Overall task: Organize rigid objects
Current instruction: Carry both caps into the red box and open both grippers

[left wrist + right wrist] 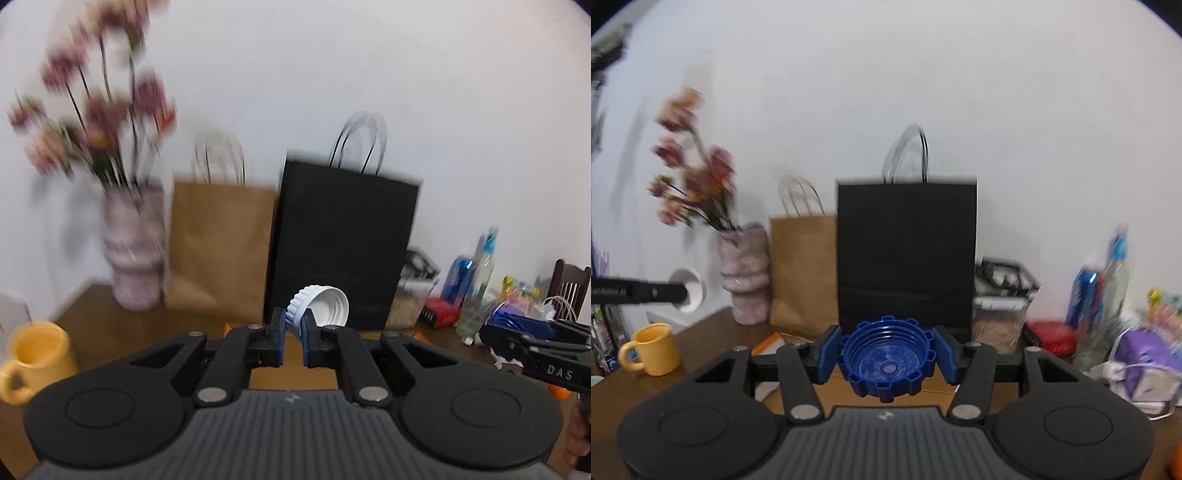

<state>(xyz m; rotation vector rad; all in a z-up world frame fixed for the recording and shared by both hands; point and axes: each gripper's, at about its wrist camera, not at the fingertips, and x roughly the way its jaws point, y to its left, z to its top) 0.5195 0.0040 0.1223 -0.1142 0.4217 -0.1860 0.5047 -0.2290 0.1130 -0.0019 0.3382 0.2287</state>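
White cap (321, 304) sits pinched by its rim in the left tongs (293, 341), tilted, above the desk (92, 325); blue cap (888, 360) sits clamped across its sides in the right tongs (888, 356). Both look bound for the black bag (907, 254): carry them level, grips firm, release over the opening.

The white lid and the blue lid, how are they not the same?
The white lid is smaller and finely ribbed; the blue lid is bigger, with chunky notches. The left claw pinches the white lid by its edge, tilted sideways; the right claw squeezes the blue lid across its width. Both are round, threaded inside, held above the table.
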